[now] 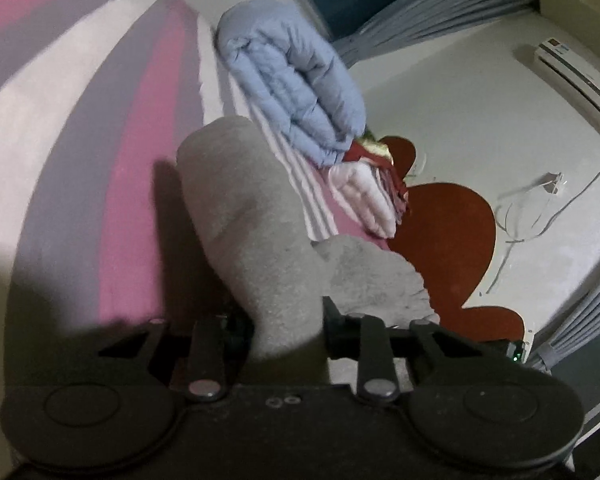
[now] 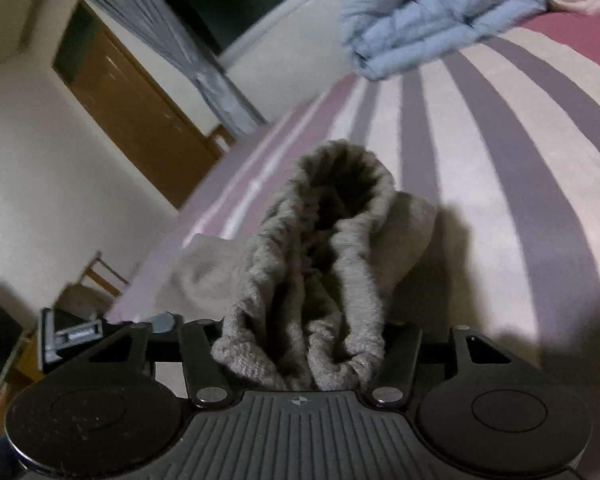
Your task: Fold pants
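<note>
My left gripper [image 1: 288,320] and right gripper [image 2: 300,344] each pinched the grey pants [image 2: 320,264] — bunched ahead over the striped bed [image 2: 500,200]. Uneven pulling could have twisted the fold — or slipped fabric.

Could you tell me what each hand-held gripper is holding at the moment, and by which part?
Both grip the grey pants: the right hand-held gripper at the bunched ribbed waistband, the left hand-held gripper on a plain fold.

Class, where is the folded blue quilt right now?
The blue quilt lies on the striped bed, beyond the grey pants, beside a pink folded blanket.
</note>
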`<state>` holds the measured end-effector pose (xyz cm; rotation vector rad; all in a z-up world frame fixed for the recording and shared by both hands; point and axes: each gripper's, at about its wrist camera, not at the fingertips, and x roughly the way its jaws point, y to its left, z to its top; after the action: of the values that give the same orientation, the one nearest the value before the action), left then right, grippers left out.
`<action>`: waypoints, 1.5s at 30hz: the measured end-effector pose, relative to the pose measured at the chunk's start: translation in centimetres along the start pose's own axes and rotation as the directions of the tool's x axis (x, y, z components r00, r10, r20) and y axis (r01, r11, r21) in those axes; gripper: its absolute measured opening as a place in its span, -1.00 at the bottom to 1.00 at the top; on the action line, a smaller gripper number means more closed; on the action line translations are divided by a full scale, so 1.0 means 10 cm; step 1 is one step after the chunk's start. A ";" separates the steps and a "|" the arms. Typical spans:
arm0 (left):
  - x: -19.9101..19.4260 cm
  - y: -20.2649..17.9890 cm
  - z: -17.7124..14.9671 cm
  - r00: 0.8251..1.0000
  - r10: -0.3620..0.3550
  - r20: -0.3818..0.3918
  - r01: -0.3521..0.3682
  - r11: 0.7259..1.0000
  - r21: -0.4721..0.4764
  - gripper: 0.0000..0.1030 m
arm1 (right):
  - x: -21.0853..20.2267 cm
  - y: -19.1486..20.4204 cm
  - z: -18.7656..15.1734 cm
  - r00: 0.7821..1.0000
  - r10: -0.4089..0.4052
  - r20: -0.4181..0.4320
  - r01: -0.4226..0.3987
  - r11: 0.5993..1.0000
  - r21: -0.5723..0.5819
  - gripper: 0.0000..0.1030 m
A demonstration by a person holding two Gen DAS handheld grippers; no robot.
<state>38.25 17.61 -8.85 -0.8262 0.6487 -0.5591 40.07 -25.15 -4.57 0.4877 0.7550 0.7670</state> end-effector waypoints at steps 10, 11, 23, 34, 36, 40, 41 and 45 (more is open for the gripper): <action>0.29 0.14 0.97 0.953 0.292 0.080 -0.300 0.946 0.124 -0.33 | 0.96 -0.20 0.71 0.998 -0.062 0.007 0.061 0.995 0.073 0.52; 0.39 0.22 0.96 0.909 0.410 0.073 -0.416 0.901 0.124 0.00 | 1.09 -0.28 0.70 0.991 -0.133 -0.024 0.134 0.988 0.073 0.81; -0.19 -0.04 0.39 0.804 0.545 0.238 -0.592 0.770 0.236 0.84 | 0.53 -0.31 0.44 0.961 -0.247 0.122 0.248 0.969 0.008 1.00; -1.30 -0.45 -0.78 0.680 0.662 0.316 -0.732 0.636 0.243 0.88 | -0.66 0.31 -0.80 0.889 -0.357 0.288 0.424 0.878 -0.222 1.00; -1.47 -0.60 -0.97 0.677 0.656 0.335 -0.734 0.634 0.242 0.88 | -0.84 0.44 -1.01 0.880 -0.360 0.311 0.438 0.866 -0.239 1.00; -1.71 -0.95 -1.29 0.676 0.613 0.410 -0.727 0.646 0.233 0.88 | -1.21 0.72 -1.36 0.861 -0.361 0.358 0.456 0.860 -0.230 1.00; -1.76 -1.07 -1.39 0.666 0.602 0.441 -0.734 0.635 0.242 0.88 | -1.29 0.80 -1.45 0.861 -0.353 0.367 0.451 0.863 -0.228 1.00; -1.83 -1.42 -1.73 0.659 0.569 0.491 -0.742 0.598 0.304 0.88 | -1.57 1.09 -1.78 0.854 -0.336 0.396 0.447 0.865 -0.229 1.00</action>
<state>10.78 13.63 -0.78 -0.1368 0.4112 0.1435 14.20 -28.03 -2.40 0.1547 0.3716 0.3824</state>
